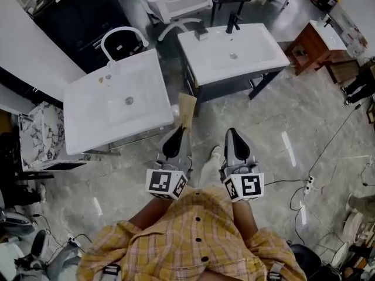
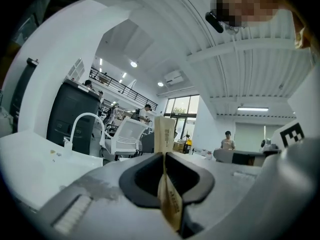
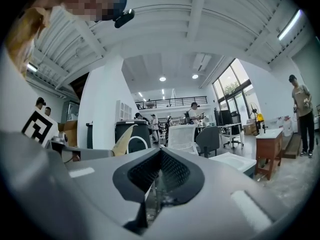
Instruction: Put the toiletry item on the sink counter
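The toiletry item is a flat tan paper packet (image 1: 187, 108). My left gripper (image 1: 177, 136) is shut on its lower end, and the packet stands up past the fingertips. The left gripper view shows the packet (image 2: 164, 132) pinched edge-on between the dark pads of the left gripper (image 2: 164, 160). This gripper hangs over the floor just off the near right corner of a white sink counter (image 1: 88, 119) with a white arched faucet (image 1: 121, 36). My right gripper (image 1: 235, 138) is beside it, shut with nothing held. In its own view the right gripper (image 3: 160, 155) has its pads together, and the packet (image 3: 121, 139) shows at the left.
A second white sink counter (image 1: 258, 57) with a black faucet (image 1: 232, 22) stands farther ahead on a dark frame. A marble-patterned cabinet (image 1: 38, 134) is at the left, a wooden vanity (image 1: 311, 47) at the far right, and a white chair (image 1: 179, 2) behind. Cables and a power strip (image 1: 309, 184) lie on the floor.
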A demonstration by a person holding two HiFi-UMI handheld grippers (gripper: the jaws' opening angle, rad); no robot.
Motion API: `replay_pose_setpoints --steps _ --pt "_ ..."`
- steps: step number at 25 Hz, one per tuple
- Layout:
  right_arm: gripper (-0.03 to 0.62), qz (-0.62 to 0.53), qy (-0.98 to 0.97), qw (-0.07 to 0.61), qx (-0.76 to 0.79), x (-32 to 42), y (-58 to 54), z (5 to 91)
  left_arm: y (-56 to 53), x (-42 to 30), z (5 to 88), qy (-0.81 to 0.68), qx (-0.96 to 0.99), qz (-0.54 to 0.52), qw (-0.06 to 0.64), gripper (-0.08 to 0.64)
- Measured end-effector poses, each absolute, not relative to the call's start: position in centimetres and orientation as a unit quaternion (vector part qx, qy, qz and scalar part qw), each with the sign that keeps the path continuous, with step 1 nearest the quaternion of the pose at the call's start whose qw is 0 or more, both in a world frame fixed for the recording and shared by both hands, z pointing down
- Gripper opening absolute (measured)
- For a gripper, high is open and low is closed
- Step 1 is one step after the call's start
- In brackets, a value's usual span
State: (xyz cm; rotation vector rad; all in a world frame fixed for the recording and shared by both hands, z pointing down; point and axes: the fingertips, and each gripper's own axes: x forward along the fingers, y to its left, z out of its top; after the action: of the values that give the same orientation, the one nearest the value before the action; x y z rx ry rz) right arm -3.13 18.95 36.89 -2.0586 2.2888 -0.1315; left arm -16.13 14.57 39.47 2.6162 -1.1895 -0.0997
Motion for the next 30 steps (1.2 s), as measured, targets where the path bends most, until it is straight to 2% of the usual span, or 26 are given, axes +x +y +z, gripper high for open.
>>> replay_pose_setpoints --steps 13,22,30 --pt "-0.002 -0.054 0.804 0.030 -0.592 9.3 5.8 37.5 3.2 -3.5 39.8 -0.486 0.864 -0.019 0.130 0.028" --pt "-0.002 -0.080 0.822 0.030 -0.563 12.6 0.4 39.0 -1.0 -0.6 41.2 -0.519 0.839 -0.004 0.165 0.028" --pt "-0.002 -0.097 0.827 0.004 -0.553 13.6 -3.9 40.6 -6.0 0.6 43.4 -0.528 0.828 0.011 0.189 0.026"
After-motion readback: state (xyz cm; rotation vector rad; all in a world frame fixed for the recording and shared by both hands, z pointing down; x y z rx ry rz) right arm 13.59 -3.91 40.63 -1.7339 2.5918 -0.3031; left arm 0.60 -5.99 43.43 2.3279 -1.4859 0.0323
